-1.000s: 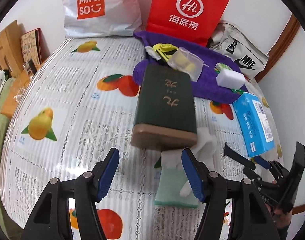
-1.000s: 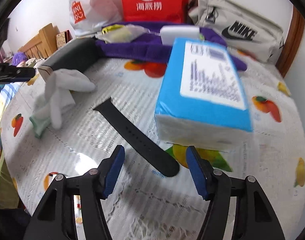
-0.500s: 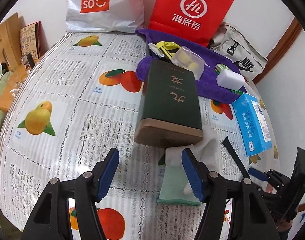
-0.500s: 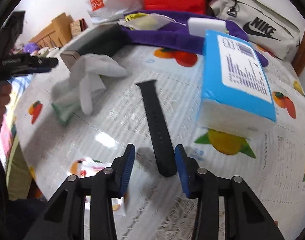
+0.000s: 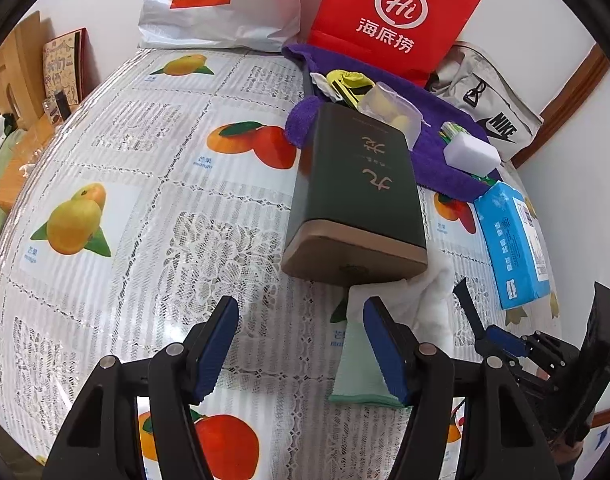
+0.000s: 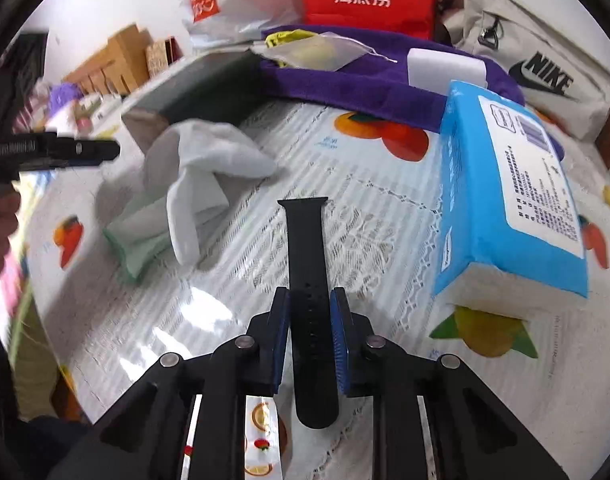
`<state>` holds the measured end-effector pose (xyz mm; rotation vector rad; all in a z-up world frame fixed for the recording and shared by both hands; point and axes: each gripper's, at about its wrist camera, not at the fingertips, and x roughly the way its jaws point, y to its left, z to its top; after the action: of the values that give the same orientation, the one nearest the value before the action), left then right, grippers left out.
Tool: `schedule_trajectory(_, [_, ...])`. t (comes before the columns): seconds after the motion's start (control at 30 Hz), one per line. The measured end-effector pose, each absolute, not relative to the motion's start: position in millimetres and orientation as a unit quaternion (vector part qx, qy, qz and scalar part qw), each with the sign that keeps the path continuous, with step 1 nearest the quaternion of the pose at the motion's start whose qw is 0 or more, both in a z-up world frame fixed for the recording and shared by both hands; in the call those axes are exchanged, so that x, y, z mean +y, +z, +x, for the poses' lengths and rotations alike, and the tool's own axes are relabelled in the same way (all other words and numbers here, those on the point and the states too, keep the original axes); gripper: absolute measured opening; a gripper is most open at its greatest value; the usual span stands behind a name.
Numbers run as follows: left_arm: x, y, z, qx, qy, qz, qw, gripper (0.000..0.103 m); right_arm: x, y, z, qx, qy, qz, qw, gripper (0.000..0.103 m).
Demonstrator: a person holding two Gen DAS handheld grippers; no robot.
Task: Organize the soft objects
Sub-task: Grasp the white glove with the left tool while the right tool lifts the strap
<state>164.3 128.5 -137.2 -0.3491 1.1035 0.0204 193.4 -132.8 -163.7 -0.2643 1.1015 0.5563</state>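
Observation:
A black watch strap (image 6: pixel 307 240) lies lengthwise on the fruit-print tablecloth (image 6: pixel 365 208). My right gripper (image 6: pixel 309 296) is closing on it, and its blue pads touch both edges of the strap's near half. To its left lie a crumpled white cloth (image 6: pixel 201 160) and a folded pale green cloth (image 6: pixel 137 232). My left gripper (image 5: pixel 301 308) hovers open above the table with nothing between its fingers. Its right finger hangs over the green cloth (image 5: pixel 357 364), just in front of a dark green box (image 5: pixel 357 192). The right gripper (image 5: pixel 501 340) shows at the lower right of the left wrist view.
A blue tissue pack (image 6: pixel 505 200) lies right of the strap. Behind it a purple towel (image 6: pixel 345 80) carries a white sponge (image 6: pixel 445 68) and small items. A red paper bag (image 5: pixel 393 20), a white Miniso bag (image 5: pixel 217 0) and a grey Nike bag (image 6: pixel 545 72) stand along the wall.
My right gripper swung left from beside the tissue pack, lined up over the black strap and narrowed its jaws onto it. The left gripper has barely moved and stayed open.

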Motion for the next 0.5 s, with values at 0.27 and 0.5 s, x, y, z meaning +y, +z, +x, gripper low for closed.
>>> schedule_trajectory(0.27, [123.2, -139.9, 160.7, 0.524, 0.000, -0.163, 0.836, 0.063, -127.1, -169.6, 197.4, 0.483, 0.261, -0.115, 0.828, 0.027])
schedule_trajectory(0.5, [103.9, -138.1, 157.6, 0.519, -0.024, -0.143, 0.842, 0.063, -136.0, -162.6, 201.0, 0.482, 0.257, -0.093, 0.833, 0.020])
